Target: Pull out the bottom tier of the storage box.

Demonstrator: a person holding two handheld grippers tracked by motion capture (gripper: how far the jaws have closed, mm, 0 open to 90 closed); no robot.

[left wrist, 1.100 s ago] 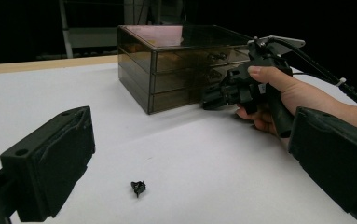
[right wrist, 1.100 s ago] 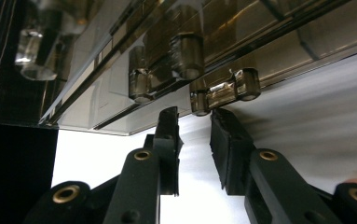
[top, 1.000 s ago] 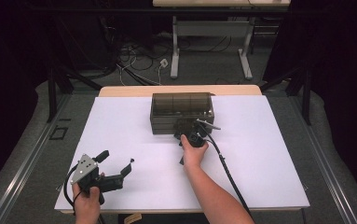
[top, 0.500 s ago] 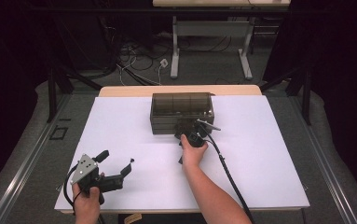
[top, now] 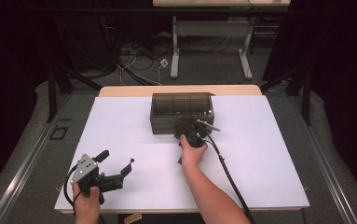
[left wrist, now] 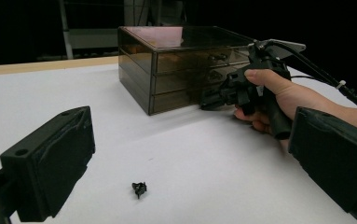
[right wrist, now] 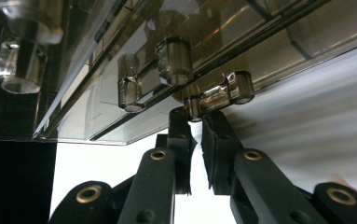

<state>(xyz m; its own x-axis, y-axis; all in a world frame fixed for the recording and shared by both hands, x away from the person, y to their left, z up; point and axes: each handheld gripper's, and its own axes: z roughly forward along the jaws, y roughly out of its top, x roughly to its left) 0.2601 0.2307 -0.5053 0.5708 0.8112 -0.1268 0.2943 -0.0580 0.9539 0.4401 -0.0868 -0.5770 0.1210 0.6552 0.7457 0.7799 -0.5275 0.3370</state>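
My right gripper point(right wrist: 195, 122) has just been closing — its pads now pinch the knob point(right wrist: 194, 106) of the lowest drawer in the smoked drawer box point(top: 181, 112) mid-table. Pull looks ready. Drawers all shut (contents indistinct). My left gripper point(top: 115, 172) rests wide, empty.

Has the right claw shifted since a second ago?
No. In the high view the right claw sits at the same spot against the front of the smoky drawer box; its jaws have just been closing on a drawer knob.
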